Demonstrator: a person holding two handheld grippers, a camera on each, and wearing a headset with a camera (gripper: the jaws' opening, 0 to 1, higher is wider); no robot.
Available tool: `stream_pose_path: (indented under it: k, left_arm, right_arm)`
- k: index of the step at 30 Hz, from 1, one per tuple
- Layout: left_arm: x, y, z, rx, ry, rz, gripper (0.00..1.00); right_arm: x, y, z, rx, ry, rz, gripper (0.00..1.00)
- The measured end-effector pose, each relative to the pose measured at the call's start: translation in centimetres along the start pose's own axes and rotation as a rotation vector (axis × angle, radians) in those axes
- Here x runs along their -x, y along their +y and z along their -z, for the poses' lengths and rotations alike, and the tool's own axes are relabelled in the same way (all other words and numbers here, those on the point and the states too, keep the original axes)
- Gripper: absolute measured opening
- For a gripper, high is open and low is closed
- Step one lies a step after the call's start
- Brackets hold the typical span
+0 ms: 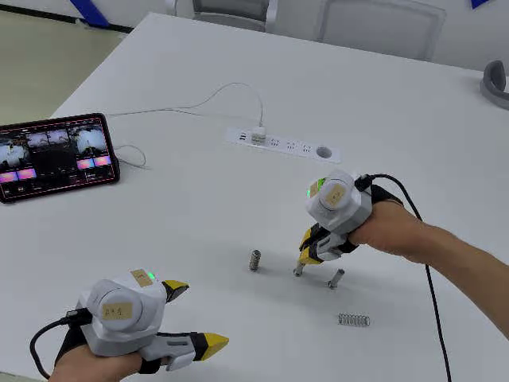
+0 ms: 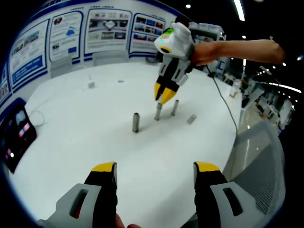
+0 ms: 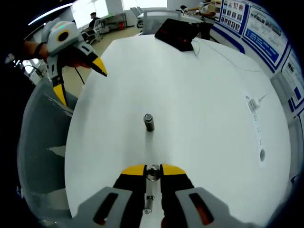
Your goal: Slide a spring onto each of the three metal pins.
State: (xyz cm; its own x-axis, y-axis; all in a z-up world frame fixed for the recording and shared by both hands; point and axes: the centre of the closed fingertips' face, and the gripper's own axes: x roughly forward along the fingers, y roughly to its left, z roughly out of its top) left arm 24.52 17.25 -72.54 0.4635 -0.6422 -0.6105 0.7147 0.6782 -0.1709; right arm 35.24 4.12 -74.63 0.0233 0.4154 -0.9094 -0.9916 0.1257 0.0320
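Note:
Three metal pins stand on the white table (image 1: 199, 199). The left pin (image 1: 254, 259) (image 3: 149, 122) (image 2: 136, 122) carries a spring. My right gripper (image 1: 305, 256) (image 3: 153, 172) is shut at the top of the middle pin (image 1: 299, 270) (image 2: 158, 111), on what looks like a spring sitting over it. The right pin (image 1: 336, 278) (image 2: 174, 108) is bare and leans. A loose spring (image 1: 354, 320) (image 2: 191, 118) lies flat near it. My left gripper (image 1: 195, 316) (image 2: 156, 171) hovers open and holds nothing, at the near left, well away from the pins.
A tablet (image 1: 54, 155) lies at the table's left edge. A white power strip (image 1: 282, 145) with a plugged cable sits beyond the pins. Chairs (image 1: 382, 24) stand at the far edge. The right gripper's cable (image 1: 433, 286) trails along the right arm.

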Motion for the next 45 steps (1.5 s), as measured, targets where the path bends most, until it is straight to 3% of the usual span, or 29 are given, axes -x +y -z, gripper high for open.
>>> stream_pose_path:
  k: [17, 37, 45]
  left_arm:
    - [0.4, 0.4, 0.2, 0.007, 0.006, -0.011, 0.65]
    - [0.4, 0.6, 0.4, 0.011, 0.009, -0.018, 0.65]
    - [0.4, 0.5, 0.2, 0.009, 0.004, -0.016, 0.65]
  right_arm:
    - [-2.1, 0.1, 1.0, -0.011, 0.012, -0.017, 0.13]
    - [-3.2, 0.5, 1.6, -0.018, 0.017, -0.019, 0.13]
    - [-2.8, 0.8, 1.7, -0.036, 0.009, -0.029, 0.25]
